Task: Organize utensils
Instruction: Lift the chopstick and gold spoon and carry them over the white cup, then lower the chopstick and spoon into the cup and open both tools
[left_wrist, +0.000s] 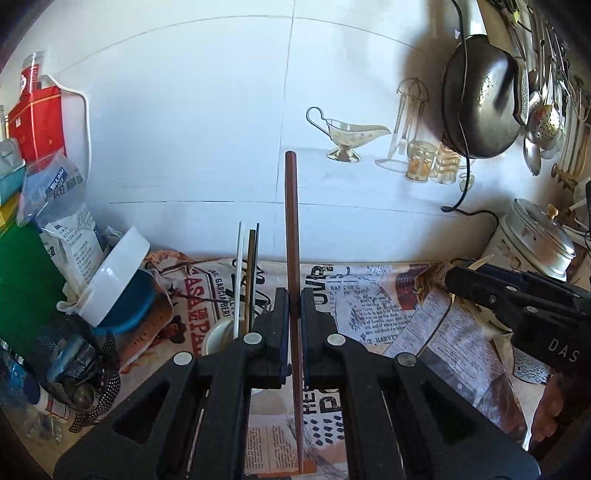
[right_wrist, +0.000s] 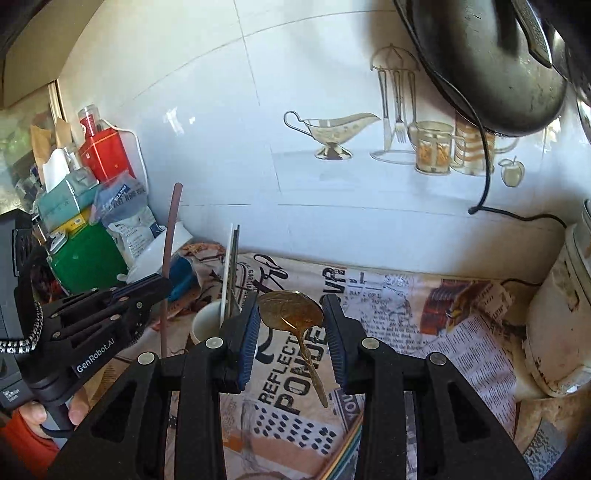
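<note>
- While you held both tools over the newspaper-print cloth (right_wrist: 406, 314), the white cup (right_wrist: 207, 325) already had a few sticks (right_wrist: 231, 273) standing in it, so part of the sorting looked done.
- Your left gripper (left_wrist: 294, 306) was clamped tight on a brown chopstick (left_wrist: 291, 229), upright between the pads, its top end against the white wall tiles (left_wrist: 184, 110) and its lower end running down past the fingers.
- That chopstick was in the air, up and to the right of the cup from the left camera, not yet in with the others!
- Your right gripper (right_wrist: 290, 314) gripped a brass spoon (right_wrist: 291, 310) by the bowl, one pad on each side, handle hanging down and toward the camera.
- The spoon was also off the cloth, just right of the cup in the right camera's view.
- So you had two pieces in hand and none of them put away; I'd say you were somewhere in the middle of the job.
- What was left, as I read it: the chopstick into the cup, then the spoon, if that's its home.
- Some coloured sticks (right_wrist: 351, 450) showed at the bottom edge of the right view, lying on the cloth, so more may have been waiting.
- The clutter of boxes and bags (left_wrist: 44, 166) on the left and the white pot (right_wrist: 554, 332) on the right sat clear of your path.
</note>
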